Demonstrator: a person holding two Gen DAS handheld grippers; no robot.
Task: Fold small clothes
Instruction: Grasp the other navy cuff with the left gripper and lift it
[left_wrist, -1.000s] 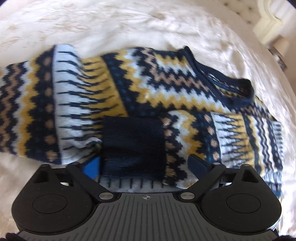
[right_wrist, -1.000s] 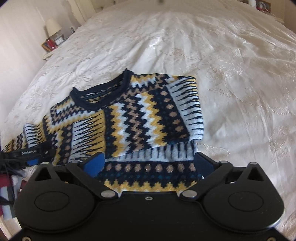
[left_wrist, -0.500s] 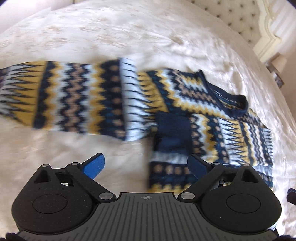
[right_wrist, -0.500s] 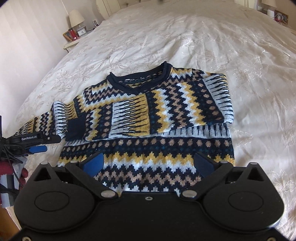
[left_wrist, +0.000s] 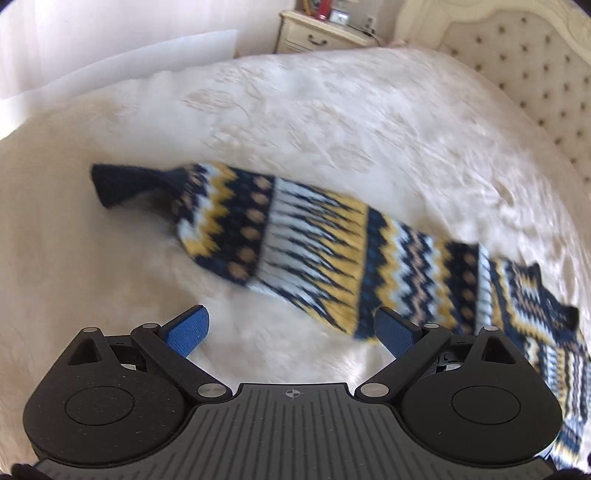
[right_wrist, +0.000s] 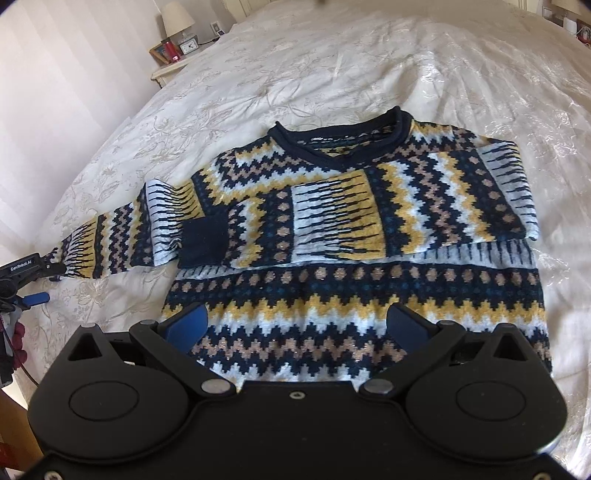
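Observation:
A navy, yellow and white zigzag sweater lies flat on the white bed, collar away from me. One sleeve is folded across the chest, its navy cuff near the left side. The other sleeve lies stretched out sideways, its navy cuff at the far end. My left gripper is open and empty just in front of that sleeve; it also shows at the right wrist view's left edge. My right gripper is open and empty above the sweater's hem.
The white embroidered bedspread surrounds the sweater. A nightstand with a lamp, clock and frame stands by the bed's far left corner. A tufted headboard rises at the right in the left wrist view.
The left gripper has swung left along the outstretched sleeve toward its cuff. The right gripper has pulled back and risen, so the whole sweater shows.

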